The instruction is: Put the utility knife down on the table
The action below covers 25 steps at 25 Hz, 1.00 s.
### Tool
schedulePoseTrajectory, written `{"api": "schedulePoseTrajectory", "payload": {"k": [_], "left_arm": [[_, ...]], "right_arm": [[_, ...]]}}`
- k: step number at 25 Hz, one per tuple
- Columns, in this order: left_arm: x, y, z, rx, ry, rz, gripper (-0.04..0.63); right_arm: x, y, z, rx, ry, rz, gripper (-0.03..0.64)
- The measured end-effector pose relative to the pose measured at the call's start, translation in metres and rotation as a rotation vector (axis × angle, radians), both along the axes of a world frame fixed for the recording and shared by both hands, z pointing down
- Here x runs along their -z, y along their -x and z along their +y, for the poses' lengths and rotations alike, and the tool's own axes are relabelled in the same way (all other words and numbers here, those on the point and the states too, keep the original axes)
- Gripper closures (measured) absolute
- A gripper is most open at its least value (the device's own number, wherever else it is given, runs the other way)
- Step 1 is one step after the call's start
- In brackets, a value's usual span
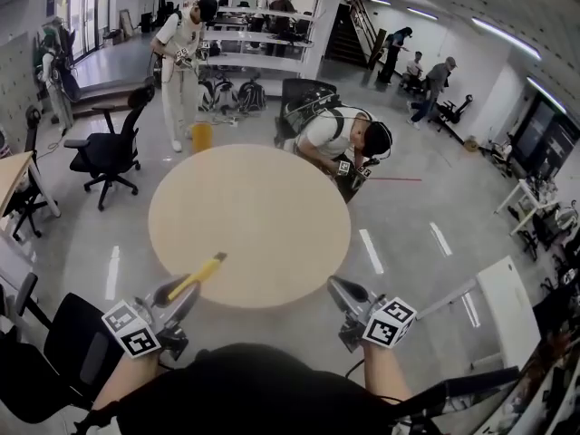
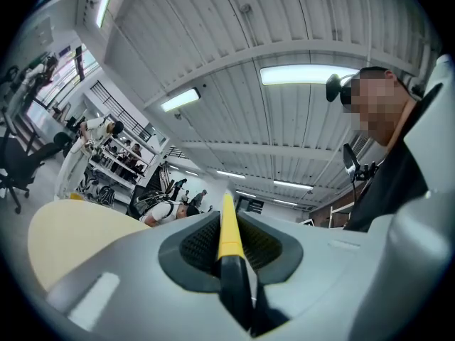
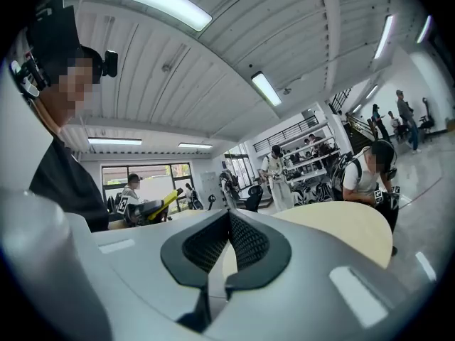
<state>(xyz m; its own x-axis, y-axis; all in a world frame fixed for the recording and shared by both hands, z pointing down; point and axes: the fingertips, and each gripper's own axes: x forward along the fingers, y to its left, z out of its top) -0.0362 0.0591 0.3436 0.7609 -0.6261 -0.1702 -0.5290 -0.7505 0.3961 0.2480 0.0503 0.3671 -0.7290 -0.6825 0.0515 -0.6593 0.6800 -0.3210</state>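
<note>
The utility knife point(image 1: 204, 272) has a yellow front and a black rear. My left gripper point(image 1: 186, 295) is shut on it and holds it in the air over the near left rim of the round beige table point(image 1: 249, 216). In the left gripper view the knife point(image 2: 229, 229) runs straight out between the pads, pointing slightly upward, with the table point(image 2: 71, 233) low at the left. My right gripper point(image 1: 340, 288) hovers by the table's near right rim. Its jaws point(image 3: 227, 244) are shut with nothing in them. From there the knife point(image 3: 165, 201) shows across the table point(image 3: 334, 222).
A person point(image 1: 349, 143) crouches against the far right edge of the table. Another person point(image 1: 181, 53) stands beyond a yellow bin point(image 1: 201, 136). Black office chairs stand at the left point(image 1: 109, 152) and near left point(image 1: 54, 352). A white desk point(image 1: 507, 306) lies at the right.
</note>
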Motion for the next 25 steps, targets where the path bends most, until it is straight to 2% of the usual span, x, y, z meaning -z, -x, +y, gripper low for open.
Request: {"api": "schedulePoseTrajectory", "payload": {"k": [7,17,25], "left_arm": [[0.025,0.061,-0.075,-0.054,-0.054,0.025,0.528],[0.016,0.145,-0.158,-0.093,-0.053,0.045,0.528],[0.001,0.149,-0.198,-0.119,-0.016,0.046,0.528]], "right_arm": [[0.032,0.052,-0.053,-0.075,-0.046,0.021,0.601],[0.036,0.137,-0.122,-0.109,-0.05,0.055,0.601],[0.025,0.136,-0.154,-0.144,-0.011,0.061,0.601]]}}
